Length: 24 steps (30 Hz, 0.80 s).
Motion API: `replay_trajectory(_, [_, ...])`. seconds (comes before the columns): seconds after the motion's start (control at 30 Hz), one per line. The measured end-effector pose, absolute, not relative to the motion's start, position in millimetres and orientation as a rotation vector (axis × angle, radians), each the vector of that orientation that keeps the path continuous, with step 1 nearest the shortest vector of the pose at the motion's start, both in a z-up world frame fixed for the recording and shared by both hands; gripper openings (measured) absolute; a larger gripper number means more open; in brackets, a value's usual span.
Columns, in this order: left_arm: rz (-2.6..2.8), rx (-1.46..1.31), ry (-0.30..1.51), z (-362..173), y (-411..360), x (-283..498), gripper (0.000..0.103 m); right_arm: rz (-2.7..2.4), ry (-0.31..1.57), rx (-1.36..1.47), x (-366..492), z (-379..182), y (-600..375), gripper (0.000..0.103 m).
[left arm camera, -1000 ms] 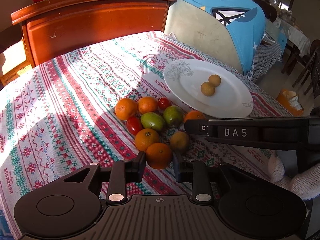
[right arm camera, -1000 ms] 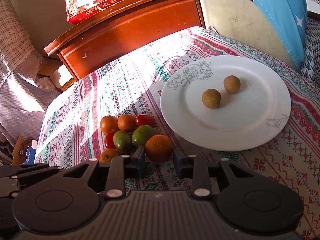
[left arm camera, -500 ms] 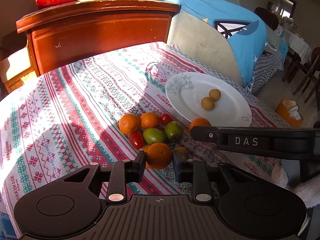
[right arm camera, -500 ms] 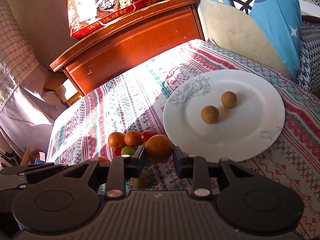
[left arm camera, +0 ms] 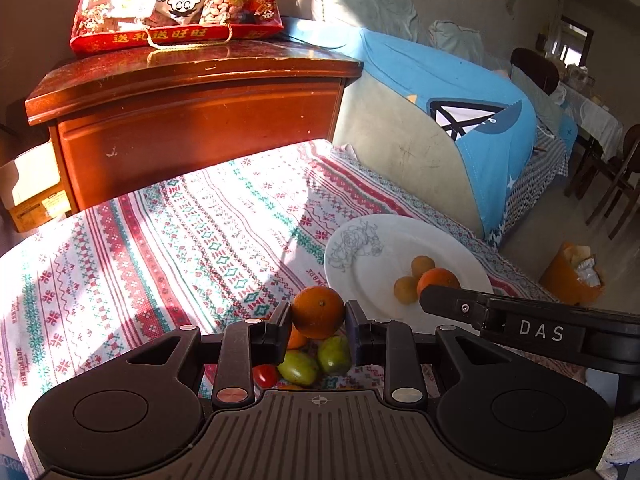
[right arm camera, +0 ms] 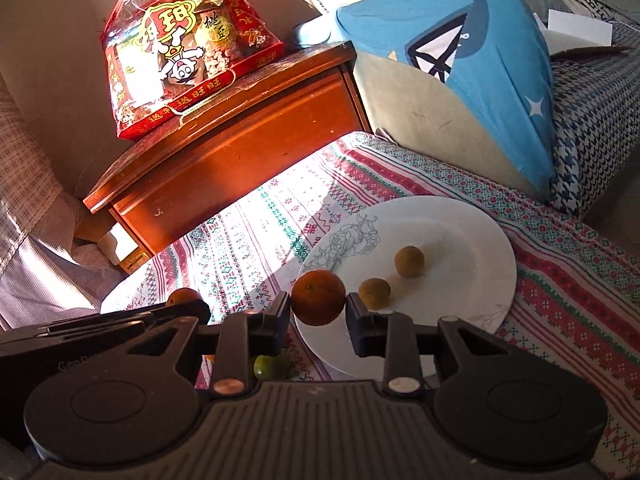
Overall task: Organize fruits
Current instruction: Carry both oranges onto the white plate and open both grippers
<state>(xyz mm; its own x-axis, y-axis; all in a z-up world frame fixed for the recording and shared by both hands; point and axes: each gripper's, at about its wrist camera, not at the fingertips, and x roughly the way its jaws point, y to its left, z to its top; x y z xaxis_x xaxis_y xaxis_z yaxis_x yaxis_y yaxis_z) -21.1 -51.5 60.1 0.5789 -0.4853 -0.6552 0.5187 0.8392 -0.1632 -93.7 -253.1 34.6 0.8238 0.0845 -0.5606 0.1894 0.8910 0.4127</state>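
L gripper (left arm camera: 318,330) is clamped on an orange (left arm camera: 318,312), held above the fruit pile near the worktop's front edge. R gripper (right arm camera: 318,318) is likewise pinched on another orange (right arm camera: 318,297), hanging over the near-left rim of the white plate (right arm camera: 472,236). The plate sits close to the worktop's right edge. Two small brown fruits (right arm camera: 409,262) lie near plate centre, apart from each other; plenty of bare plate to their right and far side. The patterned cloth (left arm camera: 180,232) is open to the left and back, up to the wooden cabinet (left arm camera: 192,120).

Oranges are round, dimpled skin, no clear long axis; the L one shows its stem dimple facing up toward the cam. Plate is smooth, glossy, w/ line-drawn flowers at the rim. Below the L gripper: two green oval fruits (left arm camera: 300,366) and a red tomato (left arm camera: 265,375), touching in a cluster.
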Motion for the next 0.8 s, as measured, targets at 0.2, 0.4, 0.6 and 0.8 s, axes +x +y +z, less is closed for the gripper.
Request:
replay_trajectory(0.2, [-0.607, 0.078, 0.756, 65.9, -72.1, -3.8, 0.026, -0.109, 0.611, 0.523, -94.0, 30.7, -267.3, 0.031])
replay_trajectory(0.4, [-0.625, 0.115, 0.764, 59.8, -89.8, 13.4, 0.026, -0.147, 0.629, 0.546, -93.6, 23.3, -275.1, 0.031])
replay_trajectory(0.6, [-0.65, 0.121, 0.787, 48.4, -106.8, 26.0, 0.026, -0.186, 0.667, 0.574, -92.0, 11.0, -281.1, 0.031])
replay_trajectory(0.8, [-0.674, 0.143, 0.818, 33.0, -125.2, 33.6, 0.026, -0.207, 0.696, 0.592, -88.4, 2.9, -283.0, 0.031])
